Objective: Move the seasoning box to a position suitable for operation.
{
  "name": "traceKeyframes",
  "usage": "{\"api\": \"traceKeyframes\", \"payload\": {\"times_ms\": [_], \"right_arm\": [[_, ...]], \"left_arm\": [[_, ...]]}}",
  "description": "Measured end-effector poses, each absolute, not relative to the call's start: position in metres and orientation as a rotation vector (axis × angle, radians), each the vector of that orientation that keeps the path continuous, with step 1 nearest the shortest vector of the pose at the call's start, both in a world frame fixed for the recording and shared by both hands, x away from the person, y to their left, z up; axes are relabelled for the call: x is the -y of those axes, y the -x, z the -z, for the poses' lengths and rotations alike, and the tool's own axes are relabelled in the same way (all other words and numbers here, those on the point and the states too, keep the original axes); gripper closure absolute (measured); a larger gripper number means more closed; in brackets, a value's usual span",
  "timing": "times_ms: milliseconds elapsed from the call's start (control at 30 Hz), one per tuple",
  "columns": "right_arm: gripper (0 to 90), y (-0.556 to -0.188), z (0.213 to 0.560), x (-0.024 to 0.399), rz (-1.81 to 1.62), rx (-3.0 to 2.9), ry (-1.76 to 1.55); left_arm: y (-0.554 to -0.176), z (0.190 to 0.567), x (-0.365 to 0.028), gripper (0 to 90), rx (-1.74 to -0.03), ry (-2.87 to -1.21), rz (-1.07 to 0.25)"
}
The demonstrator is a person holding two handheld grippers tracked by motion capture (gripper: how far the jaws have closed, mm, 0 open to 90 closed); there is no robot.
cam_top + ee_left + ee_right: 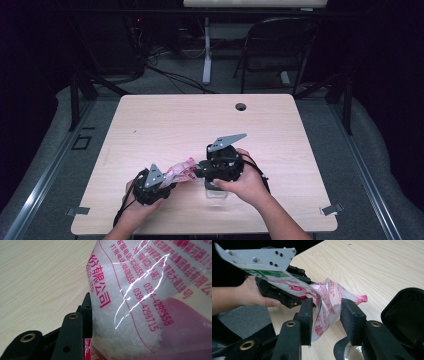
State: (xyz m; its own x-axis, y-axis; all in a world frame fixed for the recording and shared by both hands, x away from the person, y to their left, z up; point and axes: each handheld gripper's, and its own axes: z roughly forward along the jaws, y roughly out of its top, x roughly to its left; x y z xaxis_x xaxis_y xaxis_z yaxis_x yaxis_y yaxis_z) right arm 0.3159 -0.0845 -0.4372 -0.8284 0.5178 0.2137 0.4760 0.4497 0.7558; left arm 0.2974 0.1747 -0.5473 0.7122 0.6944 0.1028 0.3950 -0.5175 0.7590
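Clear plastic bag [150,302] with pink print holds white granules.

Light wooden table [165,120], black chair [277,45] behind, cables on floor [175,75]

dim lab space: bare wooden table [165,120], folding chair [280,45], floor cables [170,75]

Bag of granules held between two grippers above the near part of the table.

The plastic bag of granules [181,171] hangs between the left gripper [167,186] on its left and the right gripper [199,171] on its right, over the wooden table [200,125]. A clear container [216,192] stands on the table under the right hand [247,182]. The cable hole [241,106] lies at the far edge; a chair [280,45] stands behind the table.
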Motion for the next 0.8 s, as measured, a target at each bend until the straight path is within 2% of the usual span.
{"api": "traceKeyframes", "payload": {"times_ms": [333,567,800], "right_arm": [[63.0,-0.311,0.435,0.1,-1.367,-2.598,-0.916],[70.9,-0.31,0.438,0.111,-1.376,-2.576,-0.942],[71.5,-0.308,0.438,0.115,-1.389,-2.565,-0.951]], "left_arm": [[-0.299,0.544,-0.173,59.7,-0.837,-2.167,-0.56],[-0.301,0.54,-0.173,59.8,-0.832,-2.168,-0.564],[-0.302,0.538,-0.172,59.8,-0.835,-2.175,-0.604]]}}
